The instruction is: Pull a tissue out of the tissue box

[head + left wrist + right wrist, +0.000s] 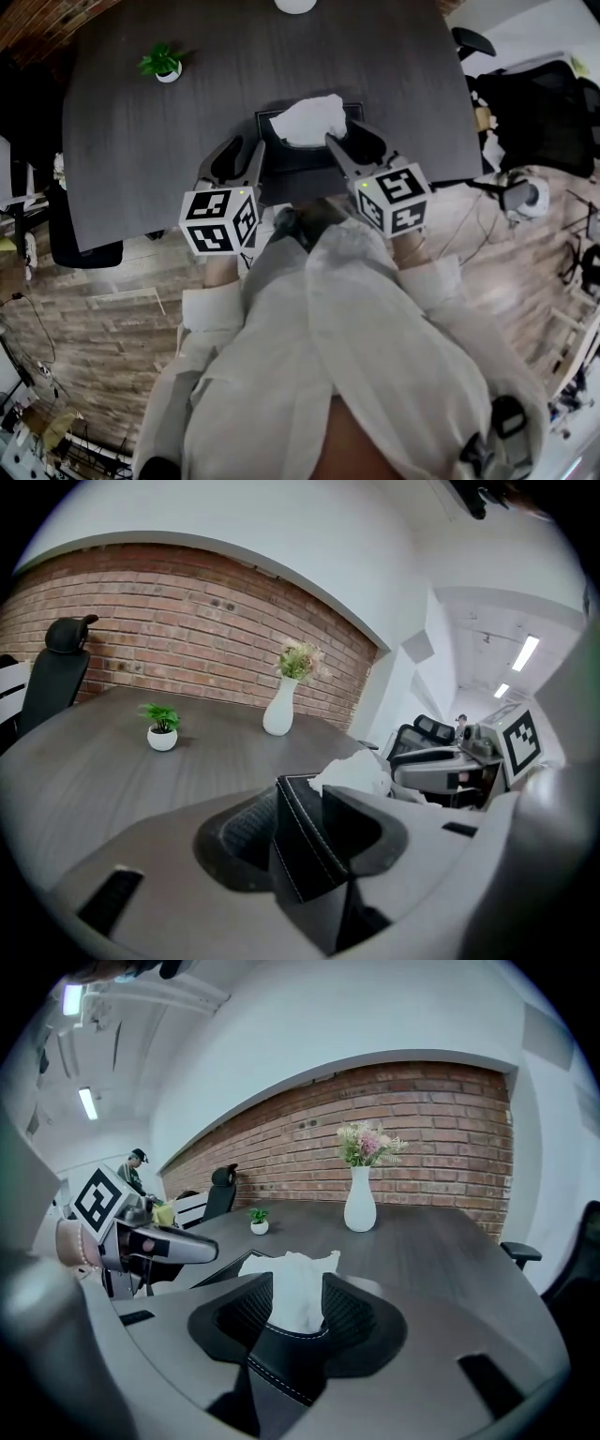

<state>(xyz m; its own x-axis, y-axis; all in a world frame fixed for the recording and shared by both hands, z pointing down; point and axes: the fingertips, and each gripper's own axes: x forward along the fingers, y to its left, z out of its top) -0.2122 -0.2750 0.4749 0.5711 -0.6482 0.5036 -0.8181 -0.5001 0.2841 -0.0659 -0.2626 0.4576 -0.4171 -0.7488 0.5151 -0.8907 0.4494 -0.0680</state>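
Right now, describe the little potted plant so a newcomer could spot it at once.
Start at the big dark table; the black tissue box sits at its near edge. Farther back and to the left stands the potted plant: green leaves in a squat white pot, unlike the tall white vase holding pale flowers.

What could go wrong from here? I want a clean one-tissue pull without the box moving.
1. The right gripper is open with the tissue and the tissue box rim both between its jaws; closing low could pinch the rim instead.
2. The left gripper straddles a box corner; if it isn't clamped, the box may lift off the table.
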